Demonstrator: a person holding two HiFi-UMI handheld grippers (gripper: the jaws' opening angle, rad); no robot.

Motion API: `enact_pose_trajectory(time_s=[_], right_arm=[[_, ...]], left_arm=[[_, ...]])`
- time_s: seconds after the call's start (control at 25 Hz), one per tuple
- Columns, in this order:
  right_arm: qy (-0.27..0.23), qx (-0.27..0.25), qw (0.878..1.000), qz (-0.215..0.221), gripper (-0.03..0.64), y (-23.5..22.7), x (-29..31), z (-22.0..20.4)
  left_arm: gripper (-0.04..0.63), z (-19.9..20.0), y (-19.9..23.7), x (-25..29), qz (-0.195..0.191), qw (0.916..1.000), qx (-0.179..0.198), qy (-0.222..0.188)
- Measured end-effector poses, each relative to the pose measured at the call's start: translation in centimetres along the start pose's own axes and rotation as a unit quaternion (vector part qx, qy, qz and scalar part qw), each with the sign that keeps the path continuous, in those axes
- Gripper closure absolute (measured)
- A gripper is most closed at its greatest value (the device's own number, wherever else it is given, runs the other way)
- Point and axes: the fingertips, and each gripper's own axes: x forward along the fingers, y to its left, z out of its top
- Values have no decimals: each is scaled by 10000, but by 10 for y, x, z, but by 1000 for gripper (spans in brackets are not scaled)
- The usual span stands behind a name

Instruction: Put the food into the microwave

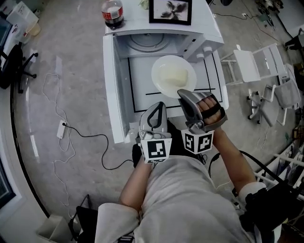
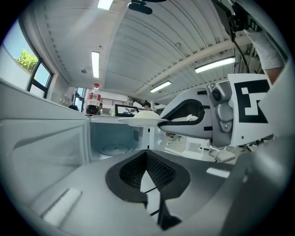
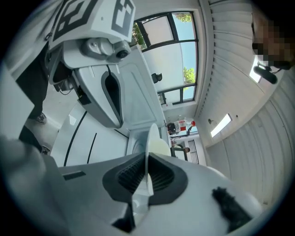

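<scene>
White plate (image 1: pixel 159 71) rim in right hand-held gripper (image 1: pixel 183 92) — microwave (image 1: pixel 142 45) cavity open.

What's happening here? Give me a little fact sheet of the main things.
microwave: door open
plate: carries pale food; in front of the opening, not yet inside
right gripper: shut on the plate's rim
left gripper: shut, holds nothing, beside the right one
on top of microwave: bottle, framed picture
</scene>
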Motion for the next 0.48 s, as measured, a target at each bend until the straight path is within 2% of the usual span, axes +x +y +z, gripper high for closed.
enact_pose_trajectory(time_s=[0.28, 0.48], right_arm=[[-388, -93, 9991, 136, 597, 6, 43, -14], [-548, -105, 9982, 211, 597, 13, 70, -21]], left_arm=[[588, -11, 12, 22, 602, 9982, -45, -18], [588, -20, 24, 43, 863, 9963, -10, 39]])
